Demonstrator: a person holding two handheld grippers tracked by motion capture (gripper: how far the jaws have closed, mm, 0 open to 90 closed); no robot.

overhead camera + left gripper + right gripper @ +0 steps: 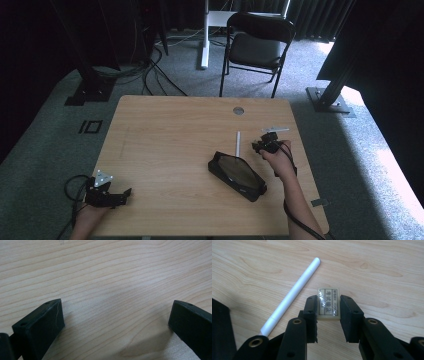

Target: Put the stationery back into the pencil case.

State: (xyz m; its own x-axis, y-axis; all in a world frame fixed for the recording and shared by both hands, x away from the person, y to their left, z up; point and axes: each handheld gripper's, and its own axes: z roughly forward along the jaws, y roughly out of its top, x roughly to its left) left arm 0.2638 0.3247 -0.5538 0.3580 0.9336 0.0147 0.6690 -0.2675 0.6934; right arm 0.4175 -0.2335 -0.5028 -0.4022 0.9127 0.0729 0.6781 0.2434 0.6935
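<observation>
Clamping a small wrapped eraser (328,305) between its jaws just above the wooden counter (165,145), the right claw (328,307) sits beside a white pen (292,295) and near a black case (237,175), while the left claw (115,317) rests wide open and empty near the counter's front-left corner.

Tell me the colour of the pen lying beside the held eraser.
White. The pen shows best in the right gripper view.
</observation>
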